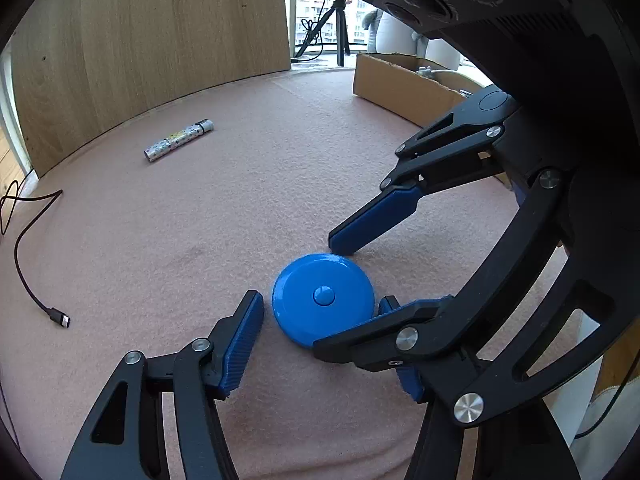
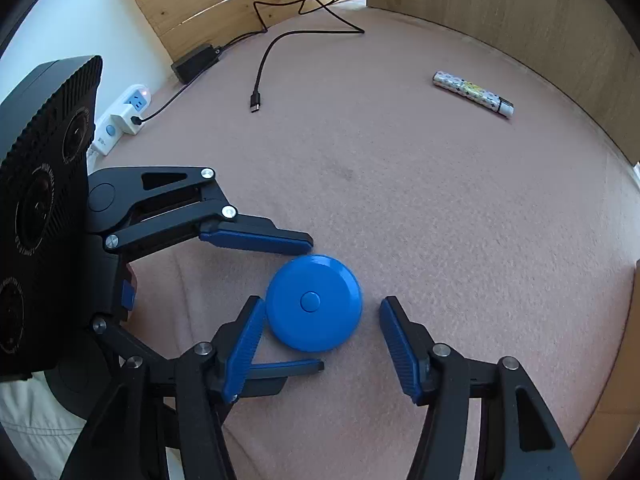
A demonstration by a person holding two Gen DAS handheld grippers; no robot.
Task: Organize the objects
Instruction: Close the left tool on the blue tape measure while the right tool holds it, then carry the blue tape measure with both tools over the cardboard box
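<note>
A round blue disc (image 1: 323, 300) (image 2: 314, 308) with a centre button lies flat on the pink cloth (image 1: 200, 240). Both grippers straddle it, crossing each other. My left gripper (image 1: 320, 302) is open, with one ribbed blue finger (image 1: 244, 340) just left of the disc and the other mostly hidden behind the right gripper's arm. My right gripper (image 2: 320, 304) is open too; its left finger (image 2: 244, 344) is at the disc's edge and its right finger (image 2: 400, 352) stands apart. A patterned pen-like tube (image 1: 179, 140) (image 2: 474, 93) lies farther off.
A black USB cable (image 1: 60, 318) (image 2: 256, 102) trails across the cloth to a white power strip (image 2: 120, 120). A cardboard box (image 1: 400, 84) stands at the far right in the left wrist view. Wooden panels (image 1: 160, 32) border the cloth.
</note>
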